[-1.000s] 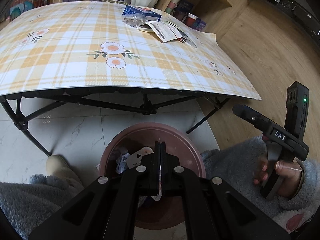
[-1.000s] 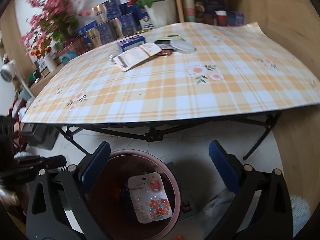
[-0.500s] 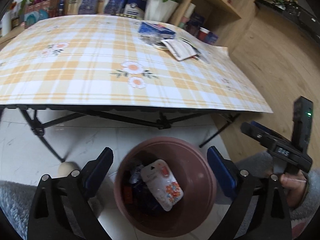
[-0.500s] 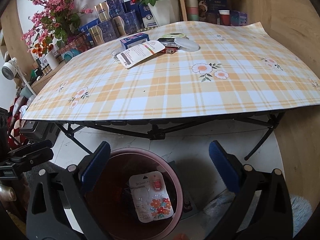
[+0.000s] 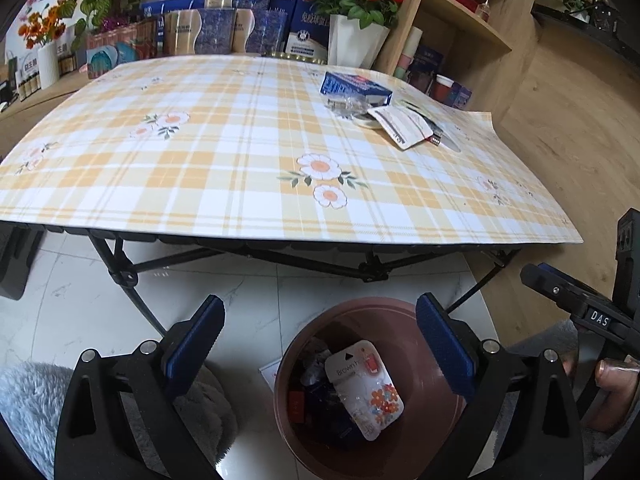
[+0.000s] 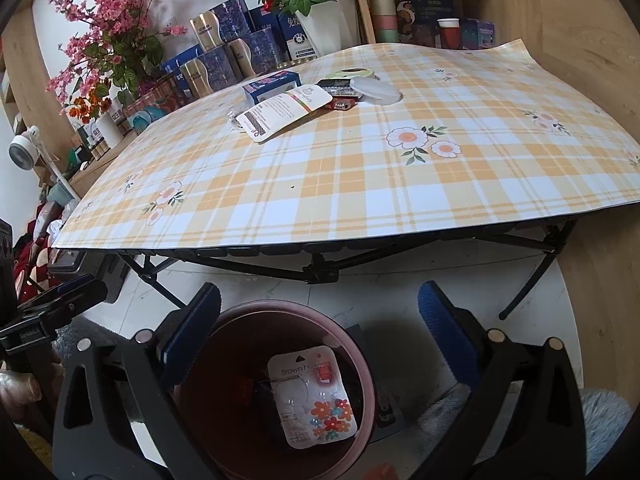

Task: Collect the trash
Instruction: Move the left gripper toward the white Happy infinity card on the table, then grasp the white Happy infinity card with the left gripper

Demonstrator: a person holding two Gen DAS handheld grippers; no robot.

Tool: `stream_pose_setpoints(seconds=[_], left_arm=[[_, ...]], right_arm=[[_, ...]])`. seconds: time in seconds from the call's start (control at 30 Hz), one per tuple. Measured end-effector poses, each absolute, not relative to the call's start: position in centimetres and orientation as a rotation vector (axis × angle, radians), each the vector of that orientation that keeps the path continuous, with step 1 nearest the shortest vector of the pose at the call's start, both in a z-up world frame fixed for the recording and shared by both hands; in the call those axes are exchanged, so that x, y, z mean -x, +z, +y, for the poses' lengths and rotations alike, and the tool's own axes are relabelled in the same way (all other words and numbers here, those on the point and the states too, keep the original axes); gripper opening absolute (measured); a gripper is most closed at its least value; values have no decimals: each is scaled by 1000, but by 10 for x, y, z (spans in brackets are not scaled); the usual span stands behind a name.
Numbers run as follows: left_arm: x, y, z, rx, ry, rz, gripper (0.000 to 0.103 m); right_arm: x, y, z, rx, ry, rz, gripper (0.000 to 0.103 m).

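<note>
A brown round bin (image 5: 436, 408) stands on the floor in front of the table; it also shows in the right wrist view (image 6: 360, 364). A white blister pack with flower stickers (image 5: 366, 392) lies in it on other trash, seen too in the right wrist view (image 6: 310, 398). My left gripper (image 5: 320, 340) is open and empty above the bin. My right gripper (image 6: 320, 328) is open and empty above it too. On the table's far side lie a white packet (image 6: 284, 110), a blue box (image 6: 272, 84), a white lid (image 6: 376, 90) and small wrappers.
The folding table (image 5: 240, 168) has a yellow plaid cloth with flowers and black legs underneath. Boxes, cans and flower pots (image 5: 352, 40) line the back. Wooden shelves (image 5: 460, 32) stand at the right. The floor is white tile near the bin.
My left gripper opened and let the blister pack drop into the bin, then rose and tilted up toward the table. The right gripper stayed open and lifted slightly.
</note>
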State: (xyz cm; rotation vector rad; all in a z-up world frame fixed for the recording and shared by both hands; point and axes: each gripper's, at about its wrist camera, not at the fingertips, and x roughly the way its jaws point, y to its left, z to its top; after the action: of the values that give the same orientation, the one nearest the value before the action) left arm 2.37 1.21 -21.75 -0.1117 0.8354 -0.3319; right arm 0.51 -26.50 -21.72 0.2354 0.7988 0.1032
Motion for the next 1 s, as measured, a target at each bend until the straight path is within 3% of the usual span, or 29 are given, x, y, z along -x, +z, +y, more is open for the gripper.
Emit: stream_pose_setpoints(seconds=[0.53,1.0], left_arm=[[-72,-167,-12,-28,-404,763,94],[-198,-172,-144,-361,-596,763,94]], right_arm=[[-34,-183,-300,-269,88,801,97],[-98,-170,-346,-227,48,844,97]])
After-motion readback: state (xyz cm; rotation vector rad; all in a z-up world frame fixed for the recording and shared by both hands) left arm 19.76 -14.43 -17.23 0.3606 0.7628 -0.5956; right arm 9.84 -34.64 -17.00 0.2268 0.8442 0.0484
